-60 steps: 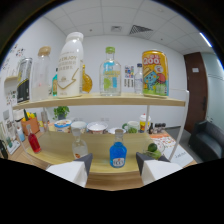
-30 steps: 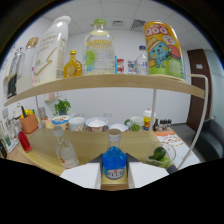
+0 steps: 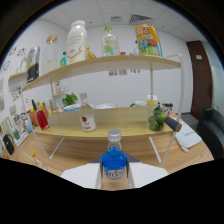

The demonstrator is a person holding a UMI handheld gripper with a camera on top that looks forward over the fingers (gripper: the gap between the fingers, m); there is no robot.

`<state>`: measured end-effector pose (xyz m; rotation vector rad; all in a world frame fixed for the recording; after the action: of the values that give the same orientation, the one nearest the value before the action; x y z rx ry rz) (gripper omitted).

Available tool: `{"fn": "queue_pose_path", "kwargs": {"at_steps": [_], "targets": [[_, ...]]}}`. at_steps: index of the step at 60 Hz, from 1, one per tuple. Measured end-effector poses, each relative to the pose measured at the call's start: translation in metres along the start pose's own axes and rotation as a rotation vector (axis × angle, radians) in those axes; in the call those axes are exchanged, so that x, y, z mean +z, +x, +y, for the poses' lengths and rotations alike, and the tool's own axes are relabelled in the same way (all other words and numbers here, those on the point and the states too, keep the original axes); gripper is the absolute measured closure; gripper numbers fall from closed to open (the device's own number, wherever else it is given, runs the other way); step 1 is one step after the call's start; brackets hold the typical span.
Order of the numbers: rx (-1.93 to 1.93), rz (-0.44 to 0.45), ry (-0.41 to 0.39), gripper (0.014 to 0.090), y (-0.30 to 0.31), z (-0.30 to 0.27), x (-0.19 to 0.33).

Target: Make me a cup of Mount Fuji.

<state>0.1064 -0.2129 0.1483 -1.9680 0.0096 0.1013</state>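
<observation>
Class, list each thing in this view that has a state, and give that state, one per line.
Blue bottle with grey cap: upright, capped, between the fingers.
Gripper: fingers either side of the bottle.
Clear bottle with red label: upright on the lower shelf.
Tall white bottle: upright on the top shelf.

Gripper point(image 3: 115, 176): held level, pointing straight at the blue bottle point(image 3: 114, 161).
Fingers point(image 3: 82, 175): two pale pads, one on each side of the bottle's lower body.
Grip: the pads' inner edges meet the bottle's sides with no gap visible; they appear to press on it.
Height: the pads sit well below the bottle's cap, about at its label.
Hand: hidden behind the camera.
</observation>
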Motion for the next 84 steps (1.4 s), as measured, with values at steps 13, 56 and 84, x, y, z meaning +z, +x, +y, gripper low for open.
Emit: {"fn": "queue_pose_path", "kwargs": {"at_steps": [13, 56, 84], "targets": [[-0.3, 0.09, -0.032, 0.069, 0.003, 0.028, 0.006], [-1.972, 0.254, -0.176, 0.0693, 0.006, 0.015, 0.028], [-1.565, 0.171, 0.001, 0.0689, -0.025, -0.017, 0.005]]}}
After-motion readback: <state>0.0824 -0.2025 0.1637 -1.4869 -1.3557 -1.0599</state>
